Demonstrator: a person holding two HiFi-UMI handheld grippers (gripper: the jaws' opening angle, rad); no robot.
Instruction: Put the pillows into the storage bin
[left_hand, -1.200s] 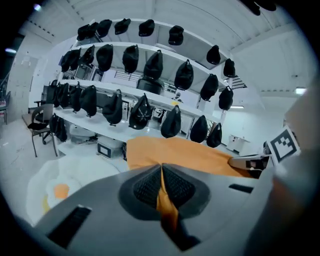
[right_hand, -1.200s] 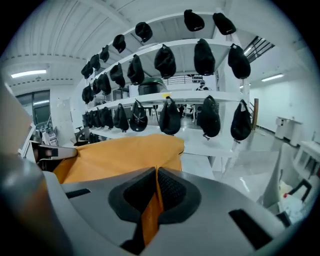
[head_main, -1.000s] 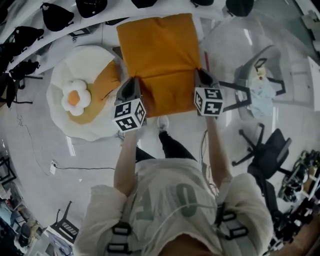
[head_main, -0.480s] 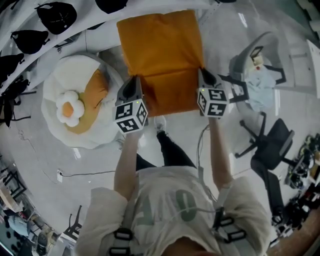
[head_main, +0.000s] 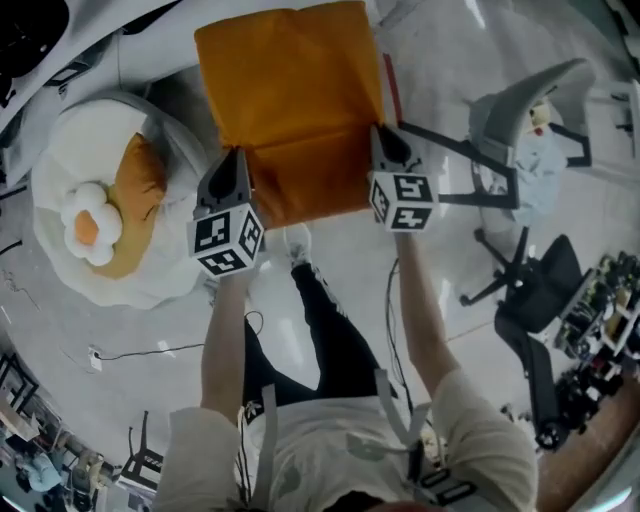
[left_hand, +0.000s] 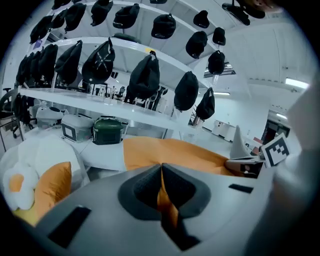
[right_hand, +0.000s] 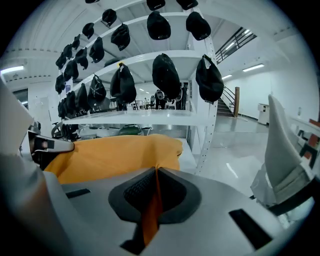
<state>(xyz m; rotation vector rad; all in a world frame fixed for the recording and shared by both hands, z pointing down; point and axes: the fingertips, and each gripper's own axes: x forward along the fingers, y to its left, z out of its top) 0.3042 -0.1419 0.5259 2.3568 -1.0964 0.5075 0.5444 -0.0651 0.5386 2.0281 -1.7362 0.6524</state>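
Both grippers have gone lower with the orange pillow since the earlier picture, and the person leans further forward. The left gripper is closed tight on the near left corner of the pillow. The right gripper is closed tight on the near right corner. In each gripper view a thin fold of orange cloth is pinched between the jaws. The rest of the pillow stretches out ahead of both grippers, up off the floor.

The pillow looks soft, puffy and light. It bends and wrinkles where it is pinched, so it will likely sag in the middle. The cloth does not look slippery. The two corners seem good places to hold, because the pillow stays spread out flat.

The white round bin sits low down, off to the left of the left gripper. Inside it lie a small orange pillow and a flower pillow, side by side and touching. There looks to be room on top for the big one.
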